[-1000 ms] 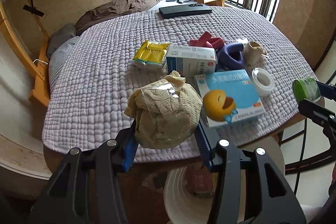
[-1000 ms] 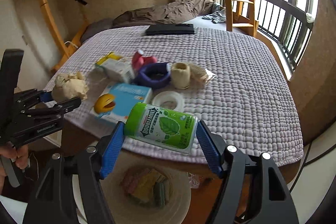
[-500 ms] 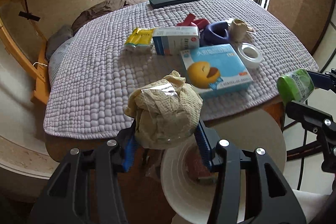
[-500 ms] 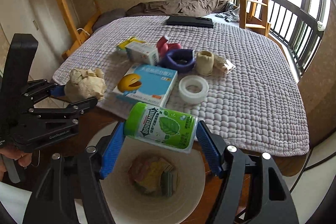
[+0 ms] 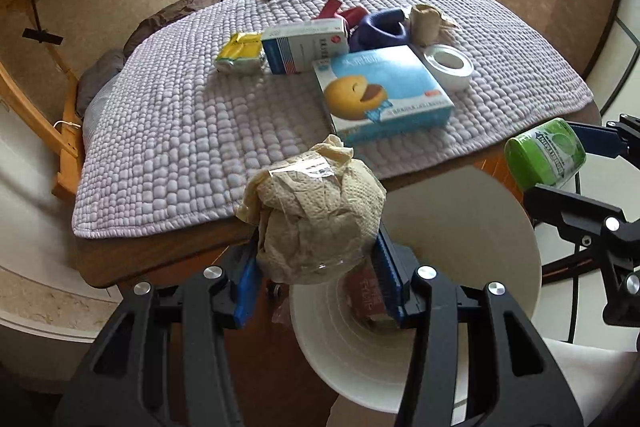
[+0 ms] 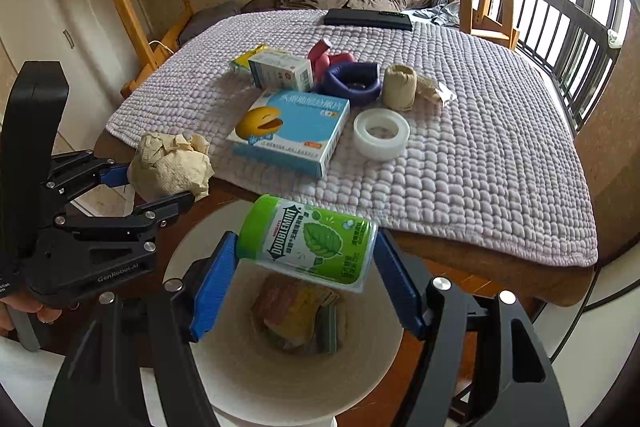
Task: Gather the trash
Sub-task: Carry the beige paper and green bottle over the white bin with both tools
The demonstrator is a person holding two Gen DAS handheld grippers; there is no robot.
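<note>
Bright window daylight, sharp, fisheye-warped edges

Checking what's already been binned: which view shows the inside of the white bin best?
The right wrist view: the white bin sits open below the gum bottle, with discarded wrappers at its bottom. In the left wrist view the crumpled paper wad and gripper fingers hide most of the bin's inside.

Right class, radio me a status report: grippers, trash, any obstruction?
Left gripper shut on crumpled paper wad. Right gripper shut on Doublemint bottle. Both above white bin. Nothing blocking.
</note>
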